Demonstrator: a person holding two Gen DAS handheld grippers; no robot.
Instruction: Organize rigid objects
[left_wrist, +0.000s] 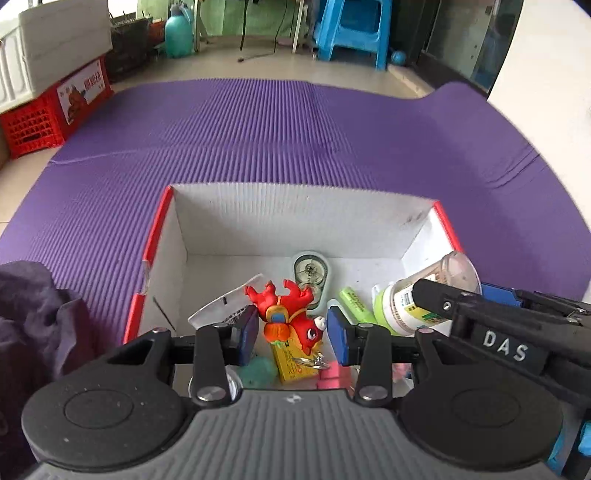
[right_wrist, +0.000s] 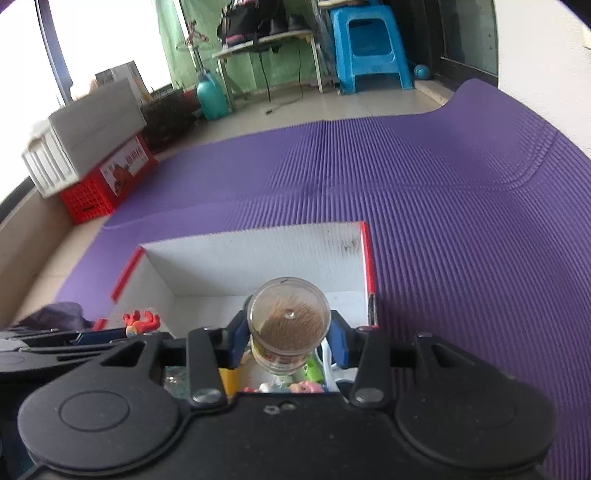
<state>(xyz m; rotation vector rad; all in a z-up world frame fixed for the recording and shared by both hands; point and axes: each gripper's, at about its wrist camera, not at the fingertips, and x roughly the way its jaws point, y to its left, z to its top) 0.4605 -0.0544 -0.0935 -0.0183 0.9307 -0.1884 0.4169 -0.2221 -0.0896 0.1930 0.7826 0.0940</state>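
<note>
My left claw (left_wrist: 291, 328) grips a red toy figure (left_wrist: 291, 314) between its blue pads, over the near part of the open white box (left_wrist: 295, 206) with red edges. My right claw (right_wrist: 288, 341) clamps a clear toothpick jar (right_wrist: 288, 321), its lid toward the camera, above the box's right side. Below in the box lie a yellow carton (left_wrist: 291, 363), a green marker (left_wrist: 356, 304), a pale green tape dispenser (left_wrist: 312, 271) and what may be a pink block (left_wrist: 332, 374), partly hidden. The box sits on a purple ribbed mat (left_wrist: 258, 129) on the floor. Far left stands a red crate (left_wrist: 48, 114), far behind a blue stool (left_wrist: 351, 29).
</note>
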